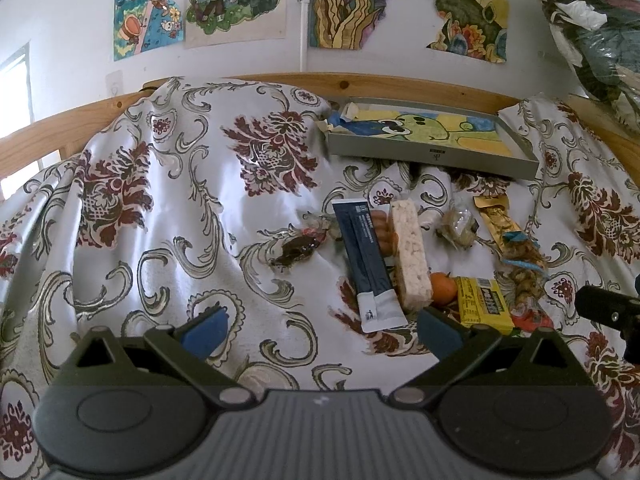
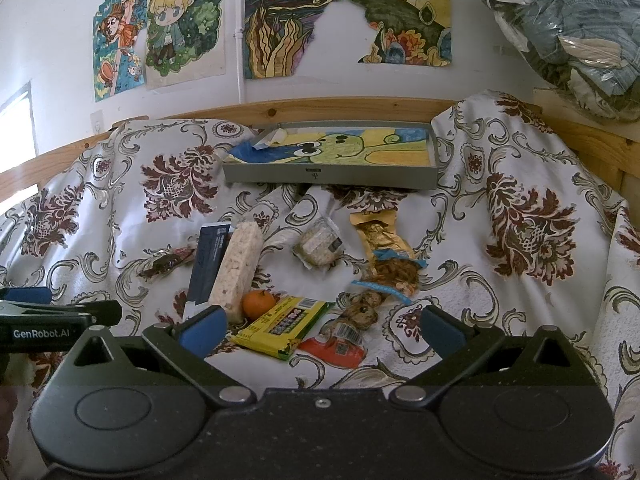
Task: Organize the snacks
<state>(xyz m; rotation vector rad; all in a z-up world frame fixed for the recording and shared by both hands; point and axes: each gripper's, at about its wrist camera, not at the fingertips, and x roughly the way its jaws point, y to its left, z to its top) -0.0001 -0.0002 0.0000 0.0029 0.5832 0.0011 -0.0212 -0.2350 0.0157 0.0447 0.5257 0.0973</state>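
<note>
Bed: white floral-patterned bedspread [image 2: 520,288] under drawings taped to the wall.
Tray: shallow grey rectangular box [image 2: 332,178] lies beyond the snacks.
Snacks: pale puffed-rice bar [image 2: 237,268], small orange mandarin [image 2: 259,304], yellow-green flat packet [image 2: 280,330] clustered mid-bed.
Left claw [image 1: 320,330]: spread wide, empty, hovering level.
Right claw [image 2: 320,330]: spread wide, empty, above the packet.

A bed [image 2: 520,300] covered in a white floral-patterned cloth [image 1: 180,240] carries a shallow grey tray [image 2: 332,176] near the wooden headboard [image 2: 320,108]. Nearer lie scattered snacks: a dark blue sachet [image 1: 366,264], a rice bar [image 2: 238,268], a mandarin [image 2: 259,304], a yellow packet [image 2: 284,326] and a gold wrapper [image 2: 378,232].
</note>
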